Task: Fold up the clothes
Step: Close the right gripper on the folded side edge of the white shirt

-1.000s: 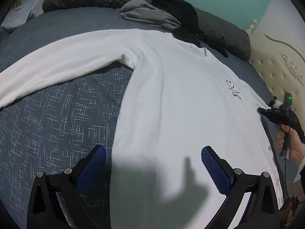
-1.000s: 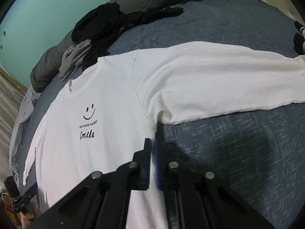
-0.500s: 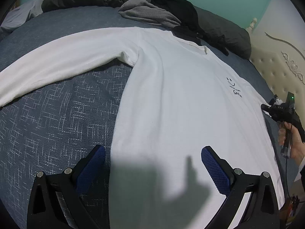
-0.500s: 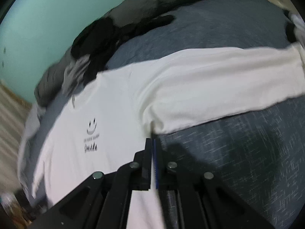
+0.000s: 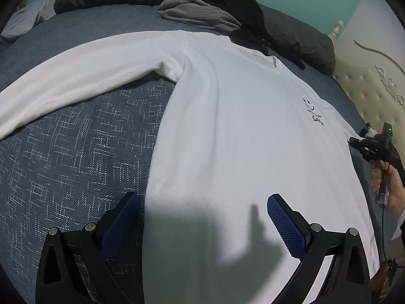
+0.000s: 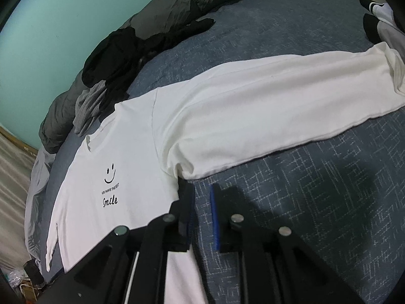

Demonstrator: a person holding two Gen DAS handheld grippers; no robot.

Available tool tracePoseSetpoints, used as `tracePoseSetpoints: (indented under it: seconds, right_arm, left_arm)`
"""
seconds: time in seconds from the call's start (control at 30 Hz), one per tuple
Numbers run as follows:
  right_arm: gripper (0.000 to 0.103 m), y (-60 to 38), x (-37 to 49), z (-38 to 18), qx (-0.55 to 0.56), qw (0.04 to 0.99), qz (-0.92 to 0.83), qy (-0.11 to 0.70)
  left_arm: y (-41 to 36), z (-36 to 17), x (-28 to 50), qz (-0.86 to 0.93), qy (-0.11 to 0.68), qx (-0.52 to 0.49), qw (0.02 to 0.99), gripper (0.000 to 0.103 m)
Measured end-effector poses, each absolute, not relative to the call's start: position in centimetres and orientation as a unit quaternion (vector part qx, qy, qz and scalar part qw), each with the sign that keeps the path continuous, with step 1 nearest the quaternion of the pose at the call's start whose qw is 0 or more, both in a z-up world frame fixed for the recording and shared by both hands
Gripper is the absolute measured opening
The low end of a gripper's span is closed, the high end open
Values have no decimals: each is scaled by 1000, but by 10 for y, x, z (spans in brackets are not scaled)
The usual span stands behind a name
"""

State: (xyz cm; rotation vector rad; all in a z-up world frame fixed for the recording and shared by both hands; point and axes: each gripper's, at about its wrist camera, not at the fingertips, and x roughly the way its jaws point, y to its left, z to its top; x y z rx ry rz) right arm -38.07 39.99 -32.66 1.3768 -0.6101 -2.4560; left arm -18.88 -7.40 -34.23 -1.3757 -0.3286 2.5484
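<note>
While white long-sleeve shirt (image 5: pixel 227 139) lies flat on bed (image 5: pixel 76 152), sleeves out, no fold done yet; left gripper (image 5: pixel 202 217) spread wide over hem, right gripper (image 6: pixel 202 202) just been opening, nothing btwn.

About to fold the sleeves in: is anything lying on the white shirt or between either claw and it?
Nothing visible. The white shirt lies flat and bare; the clothes pile sits beyond its collar. Both the left claw and right claw have clear access.
</note>
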Motion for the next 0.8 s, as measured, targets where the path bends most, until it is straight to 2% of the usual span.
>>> tracePoseSetpoints:
  seconds: [0.33,0.53,0.8]
  right_arm:
    - [12,403,-381,-326,477,124,-845,-208]
    - [19,407,-383,-323,474,116,-847,-209]
    - [20,409,-385,-318,470,114,-850,-209]
  left_arm:
    - [-74,-346,-190,866,-108,-475,113,103]
    - [-72,-347,-191,863,-103,-481,112,103]
    - [-69,-349,-193,859,-94,-491,112,103]
